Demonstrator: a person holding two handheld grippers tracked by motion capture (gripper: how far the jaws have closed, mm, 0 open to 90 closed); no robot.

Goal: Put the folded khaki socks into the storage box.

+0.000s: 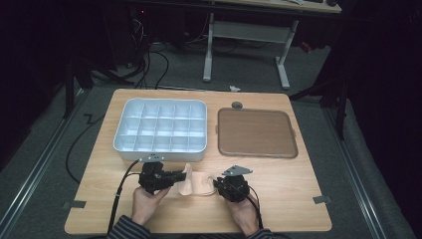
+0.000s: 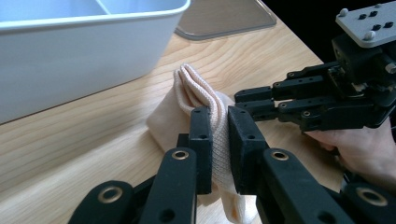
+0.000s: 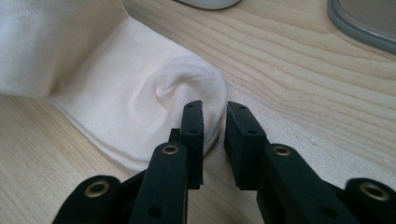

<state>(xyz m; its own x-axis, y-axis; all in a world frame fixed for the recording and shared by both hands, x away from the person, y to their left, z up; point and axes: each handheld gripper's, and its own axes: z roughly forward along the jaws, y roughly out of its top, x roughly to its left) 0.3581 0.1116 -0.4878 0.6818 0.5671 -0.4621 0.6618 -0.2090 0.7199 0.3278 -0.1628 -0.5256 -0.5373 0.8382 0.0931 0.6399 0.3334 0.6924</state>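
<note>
Jaws of the left gripper [image 2: 219, 149] pinch a fold of the cream sock [image 2: 205, 100], lifting it off the surface [image 2: 70, 154]. Right gripper [image 3: 214, 135] jaws stand slightly spread, the sock's rounded end against the left one, nothing pinched.

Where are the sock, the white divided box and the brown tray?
sock [image 2: 205, 98]: left gripper view, ribbed cuff.
white divided box [image 1: 160, 149]: high view, front wall.
brown tray [image 1: 256, 132]: high view, flat middle.

High view: overhead, facing forward and down, far off the light wooden table [image 1: 278, 199].
Gripper views: low, very close.
Shared: folded cream knitted sock [image 2: 196, 100], table surface.
</note>
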